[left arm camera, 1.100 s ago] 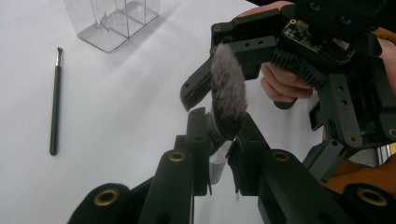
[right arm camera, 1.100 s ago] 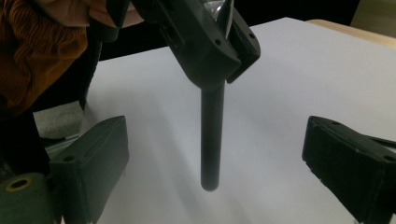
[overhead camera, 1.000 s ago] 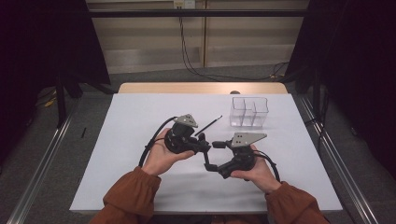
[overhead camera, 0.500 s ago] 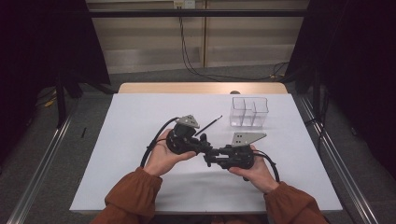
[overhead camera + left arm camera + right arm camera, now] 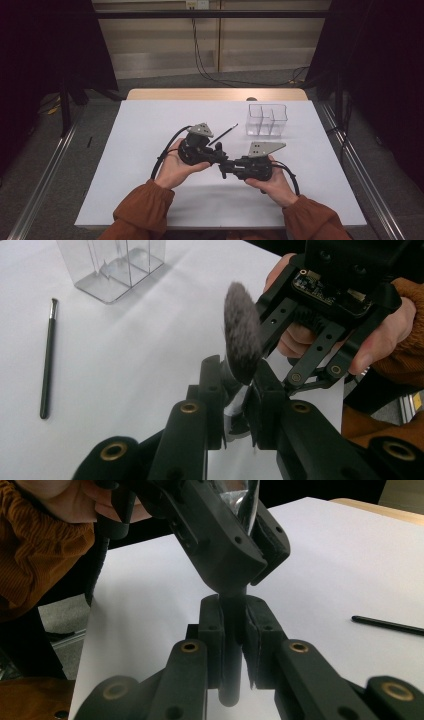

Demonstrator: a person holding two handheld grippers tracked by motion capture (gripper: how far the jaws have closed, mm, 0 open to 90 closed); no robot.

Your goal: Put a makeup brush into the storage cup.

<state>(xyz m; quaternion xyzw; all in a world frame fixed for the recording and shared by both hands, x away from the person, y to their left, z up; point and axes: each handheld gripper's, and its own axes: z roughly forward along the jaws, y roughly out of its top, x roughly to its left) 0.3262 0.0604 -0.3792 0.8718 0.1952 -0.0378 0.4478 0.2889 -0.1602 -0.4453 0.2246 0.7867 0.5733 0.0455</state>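
Observation:
A makeup brush with a fluffy grey head (image 5: 242, 335) is held between both grippers above the white table (image 5: 150, 125). My left gripper (image 5: 235, 390) is shut on the brush's silver collar just below the head. My right gripper (image 5: 232, 625) has just been closing and its pads now press on the brush's black handle (image 5: 231, 655). In the high view the left gripper (image 5: 220, 154) and right gripper (image 5: 226, 167) meet tip to tip at the table's middle.
A thin black brush (image 5: 223, 135) lies on the table behind the hands. A clear divided container (image 5: 266, 120) stands at the back right. The table's front edge is close under the forearms.
The right gripper's jaws, wide apart a second ago, have closed onto the brush handle. Both hands have kept their place.

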